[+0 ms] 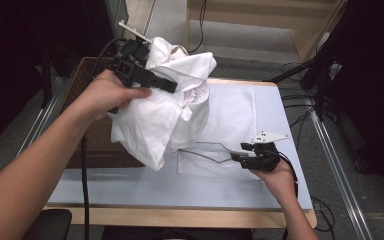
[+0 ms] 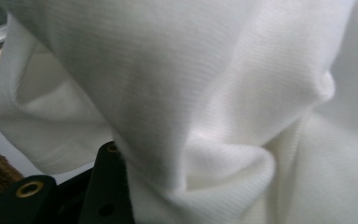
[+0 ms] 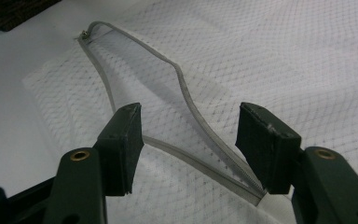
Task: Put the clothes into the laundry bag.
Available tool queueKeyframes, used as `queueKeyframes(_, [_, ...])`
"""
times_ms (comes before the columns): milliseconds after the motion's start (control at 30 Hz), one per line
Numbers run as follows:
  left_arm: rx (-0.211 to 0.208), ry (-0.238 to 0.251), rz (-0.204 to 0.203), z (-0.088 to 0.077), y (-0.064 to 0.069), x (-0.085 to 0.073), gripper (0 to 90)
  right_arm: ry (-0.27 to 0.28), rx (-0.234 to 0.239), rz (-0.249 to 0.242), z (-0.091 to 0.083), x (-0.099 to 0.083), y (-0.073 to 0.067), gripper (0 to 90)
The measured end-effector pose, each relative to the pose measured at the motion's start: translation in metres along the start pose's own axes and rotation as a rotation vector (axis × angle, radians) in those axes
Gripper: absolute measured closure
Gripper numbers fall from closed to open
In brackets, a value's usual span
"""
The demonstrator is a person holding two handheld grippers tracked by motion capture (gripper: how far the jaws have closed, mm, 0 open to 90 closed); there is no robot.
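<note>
High view: your left tongs (image 1: 172, 87) clamp the white garment (image 1: 165, 110) above the desk (image 1: 130, 187); your right tongs (image 3: 189, 140) stand apart over the mesh bag (image 3: 279, 60).

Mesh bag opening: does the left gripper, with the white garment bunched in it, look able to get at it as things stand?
Probably yes. The left gripper holds the white garment up over the table, and nothing lies between it and the mesh bag. The right gripper straddles the unzipped opening, jaws apart.
</note>
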State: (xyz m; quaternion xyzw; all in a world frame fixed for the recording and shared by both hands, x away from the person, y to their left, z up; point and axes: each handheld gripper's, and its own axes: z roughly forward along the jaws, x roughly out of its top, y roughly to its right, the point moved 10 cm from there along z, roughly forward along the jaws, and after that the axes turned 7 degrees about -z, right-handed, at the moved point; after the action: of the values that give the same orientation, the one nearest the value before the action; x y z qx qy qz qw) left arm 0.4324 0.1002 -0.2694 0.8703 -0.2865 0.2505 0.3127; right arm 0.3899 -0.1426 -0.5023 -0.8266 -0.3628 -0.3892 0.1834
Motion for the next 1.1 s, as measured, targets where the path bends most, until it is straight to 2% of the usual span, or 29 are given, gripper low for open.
queueKeyframes(167, [-0.031,-0.026,0.009,0.016,0.015,-0.017,54.3,0.000,0.008,0.007,0.005,0.002,0.000,42.3])
queueKeyframes(267, [-0.051,-0.017,-0.001,0.020,0.022,-0.027,54.1,0.007,0.004,0.006,0.005,0.007,0.001,42.3])
queueKeyframes(367, [-0.043,-0.024,0.007,0.025,0.029,-0.039,54.1,0.017,0.003,0.010,0.007,0.018,0.004,42.3])
queueKeyframes(467, [-0.048,-0.029,0.011,0.029,0.036,-0.052,54.0,0.011,0.004,0.003,0.011,0.020,0.005,42.3])
queueKeyframes(633, [-0.081,-0.014,-0.002,0.030,0.048,-0.068,53.2,-0.050,0.032,-0.017,0.031,0.016,-0.003,42.9])
queueKeyframes(667, [-0.090,-0.018,0.004,0.031,0.051,-0.071,53.5,-0.084,0.030,-0.031,0.042,0.014,-0.006,43.1])
queueKeyframes(733, [-0.098,-0.034,0.008,0.031,0.056,-0.079,53.6,-0.095,0.027,-0.045,0.047,0.013,-0.007,43.1])
queueKeyframes(767, [-0.104,-0.037,0.008,0.032,0.059,-0.084,53.6,-0.126,0.004,-0.060,0.058,0.012,-0.007,45.0])
queueKeyframes(833, [-0.116,-0.037,0.010,0.032,0.065,-0.090,53.5,-0.133,0.000,-0.056,0.061,0.012,-0.007,46.2])
queueKeyframes(900, [-0.126,-0.034,0.016,0.032,0.070,-0.096,53.5,-0.153,-0.035,-0.085,0.071,0.013,-0.005,52.5])
queueKeyframes(933, [-0.130,-0.034,0.017,0.033,0.072,-0.100,53.5,-0.161,-0.036,-0.081,0.074,0.013,-0.005,58.5])
queueKeyframes(967, [-0.133,-0.035,0.016,0.033,0.073,-0.102,53.5,-0.161,-0.050,-0.082,0.076,0.015,-0.004,68.8])
queueKeyframes(1000, [-0.141,-0.029,0.016,0.035,0.075,-0.108,53.5,-0.137,-0.060,-0.068,0.077,0.020,-0.002,82.0])
queueKeyframes(1067, [-0.144,-0.028,0.013,0.036,0.075,-0.112,53.5,-0.130,-0.064,-0.055,0.076,0.021,0.000,85.2])
queueKeyframes(1100, [-0.143,-0.025,0.013,0.037,0.075,-0.115,53.5,-0.103,-0.059,-0.016,0.072,0.029,0.004,88.8])
